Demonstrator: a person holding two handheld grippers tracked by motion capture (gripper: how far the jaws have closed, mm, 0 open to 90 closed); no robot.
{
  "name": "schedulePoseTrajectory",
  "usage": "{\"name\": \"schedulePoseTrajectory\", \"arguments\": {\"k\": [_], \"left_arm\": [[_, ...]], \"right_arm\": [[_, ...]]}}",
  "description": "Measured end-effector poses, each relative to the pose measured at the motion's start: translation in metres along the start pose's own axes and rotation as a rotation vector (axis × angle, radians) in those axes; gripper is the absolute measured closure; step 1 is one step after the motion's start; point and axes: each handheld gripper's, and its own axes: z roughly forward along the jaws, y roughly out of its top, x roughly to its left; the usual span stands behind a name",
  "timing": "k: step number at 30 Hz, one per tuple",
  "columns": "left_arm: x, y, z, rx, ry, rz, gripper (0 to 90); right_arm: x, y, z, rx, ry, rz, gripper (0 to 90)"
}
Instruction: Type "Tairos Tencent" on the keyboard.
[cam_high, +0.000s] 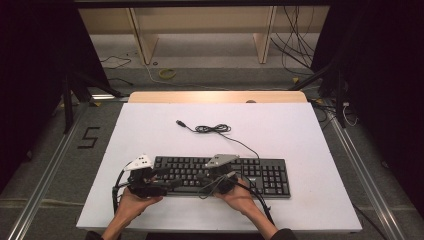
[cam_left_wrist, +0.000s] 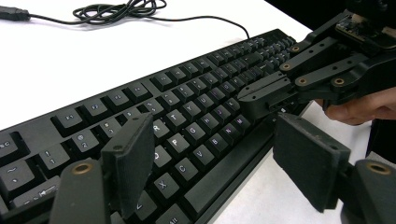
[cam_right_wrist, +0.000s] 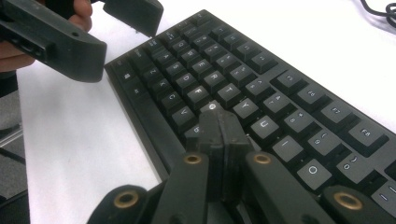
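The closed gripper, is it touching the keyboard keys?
Touching. In the right gripper view the right gripper, its jaws shut together, has its tip down on the keyboard at the middle letter keys, with no gap showing.

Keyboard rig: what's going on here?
A person is working a black keyboard on the white table, with a tool in each hand. The right tool is shut, its tip down on the keys around G and H, seemingly pressing one. The left tool is open over the keyboard's left end, nothing between its jaws. The keyboard's cable lies unplugged on the table behind it.
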Motion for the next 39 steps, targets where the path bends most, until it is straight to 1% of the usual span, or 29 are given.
{"name": "schedulePoseTrajectory", "arguments": {"k": [8,10,16,20,22,23,24,25,30,33,37,39], "left_arm": [[0.0,-0.001,-0.001,0.0,0.005,0.0,29.0],[0.0,-0.002,-0.001,-0.001,0.006,0.0,28.9],[0.001,-0.002,-0.001,-0.002,0.008,-0.002,28.9],[0.001,-0.002,-0.002,-0.003,0.01,-0.005,29.0],[0.002,-0.002,-0.002,-0.005,0.01,-0.006,29.0],[0.002,-0.002,-0.002,-0.005,0.01,-0.006,29.0],[0.002,-0.002,-0.002,-0.005,0.01,-0.006,29.0],[0.002,-0.002,-0.002,-0.005,0.01,-0.006,29.0],[0.002,-0.002,-0.002,-0.006,0.013,-0.004,29.1],[0.003,-0.002,-0.003,-0.01,0.019,-0.004,29.2],[0.004,-0.002,-0.003,-0.013,0.02,-0.005,29.5],[0.004,-0.002,-0.003,-0.014,0.02,-0.005,29.5]], "right_arm": [[0.002,0.001,0.006,0.013,-0.005,-0.001,90.0],[0.002,0.001,0.008,0.023,-0.007,-0.006,90.0],[0.001,-0.001,0.013,0.051,-0.016,0.001,90.0],[0.001,-0.003,0.016,0.063,-0.018,-0.01,90.0],[0.002,-0.003,0.018,0.065,-0.015,-0.009,90.0],[0.002,-0.004,0.019,0.075,-0.021,-0.016,90.0],[0.002,-0.005,0.02,0.066,-0.019,-0.018,90.0],[0.001,-0.005,0.02,0.067,-0.015,-0.011,90.0],[0.001,-0.005,0.019,0.067,-0.021,-0.01,90.0],[0.0,-0.005,0.017,0.065,-0.014,0.011,90.0],[-0.003,-0.004,0.008,0.02,0.002,0.035,86.5],[-0.003,-0.004,0.002,-0.003,0.002,0.038,84.6]]}}
